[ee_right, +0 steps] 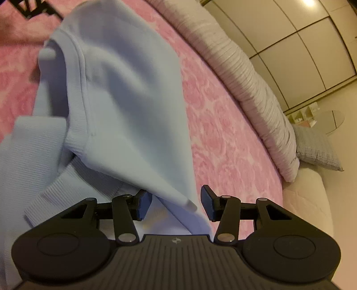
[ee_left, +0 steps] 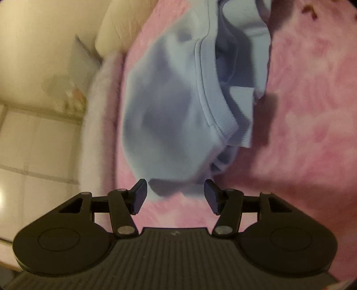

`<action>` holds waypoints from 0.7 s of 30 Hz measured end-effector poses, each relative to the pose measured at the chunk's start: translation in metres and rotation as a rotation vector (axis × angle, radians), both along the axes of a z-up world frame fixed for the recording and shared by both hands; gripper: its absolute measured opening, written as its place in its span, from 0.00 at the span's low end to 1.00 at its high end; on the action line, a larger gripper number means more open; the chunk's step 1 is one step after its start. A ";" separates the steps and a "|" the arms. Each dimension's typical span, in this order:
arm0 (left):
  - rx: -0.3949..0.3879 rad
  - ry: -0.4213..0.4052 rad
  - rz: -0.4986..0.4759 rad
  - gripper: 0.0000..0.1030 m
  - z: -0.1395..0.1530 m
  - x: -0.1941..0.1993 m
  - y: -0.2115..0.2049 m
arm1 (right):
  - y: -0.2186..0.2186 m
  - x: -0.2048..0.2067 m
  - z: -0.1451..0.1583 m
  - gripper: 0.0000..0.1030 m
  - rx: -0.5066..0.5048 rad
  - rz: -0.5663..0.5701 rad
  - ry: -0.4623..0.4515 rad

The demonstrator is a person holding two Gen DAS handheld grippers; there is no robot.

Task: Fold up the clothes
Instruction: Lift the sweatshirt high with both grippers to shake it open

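- Pink fluffy blanket [ee_left: 308, 116] covers the bed that I am working on from far away, and a pale blue sweatshirt [ee_left: 160, 116] lies on it.
- My left gripper [ee_left: 175, 196] has its two dark fingers spread apart. A blurry bottom edge of the sweatshirt sits between the tips, and I cannot tell if they touch it.
- My right gripper [ee_right: 176, 203] also has its fingers spread apart. A fold of the sweatshirt [ee_right: 125, 107] runs down between them and under the tool, but the pads are not pressed on it.
- Only my left view shows the cream sofa cushion [ee_left: 118, 24] and the shiny floor tiles [ee_left: 33, 151] past the edge of the bed.
- Only my right view shows the striped grey bolster [ee_right: 252, 89] along the edge of the bed, a grey pillow [ee_right: 316, 149] just beside its end, and the tall closet doors [ee_right: 296, 44] behind.
- My right view also shows the ribbed cuff [ee_right: 67, 185] up close, and a bit of the other black tool [ee_right: 35, 7] in the far top corner.
- I see a faint yellow mark on the cloth between the right fingers, too blurry to read.
- Each tool has a tiny logo on its body, and I cannot read it.
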State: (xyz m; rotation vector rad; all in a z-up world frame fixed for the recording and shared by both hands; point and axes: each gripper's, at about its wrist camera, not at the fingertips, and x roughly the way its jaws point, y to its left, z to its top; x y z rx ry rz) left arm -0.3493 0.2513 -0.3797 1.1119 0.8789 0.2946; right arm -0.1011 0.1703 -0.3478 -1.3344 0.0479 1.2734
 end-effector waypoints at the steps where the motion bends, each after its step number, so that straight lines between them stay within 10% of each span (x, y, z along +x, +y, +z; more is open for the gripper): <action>1: 0.013 -0.012 -0.009 0.50 -0.003 0.000 0.004 | 0.000 0.001 -0.002 0.46 -0.007 0.000 -0.010; 5: -0.043 -0.059 -0.024 0.05 0.004 0.002 0.023 | 0.005 0.006 -0.008 0.38 -0.020 -0.020 -0.030; 9: -0.249 -0.157 -0.019 0.04 0.040 0.007 0.037 | 0.008 0.015 -0.002 0.00 0.000 -0.054 0.024; 14: -0.484 -0.358 0.143 0.03 0.092 0.021 0.055 | 0.009 0.027 0.038 0.00 0.158 -0.188 0.115; 21: -0.623 -0.684 0.361 0.02 0.176 0.017 0.104 | 0.017 0.041 0.137 0.00 0.480 -0.356 0.120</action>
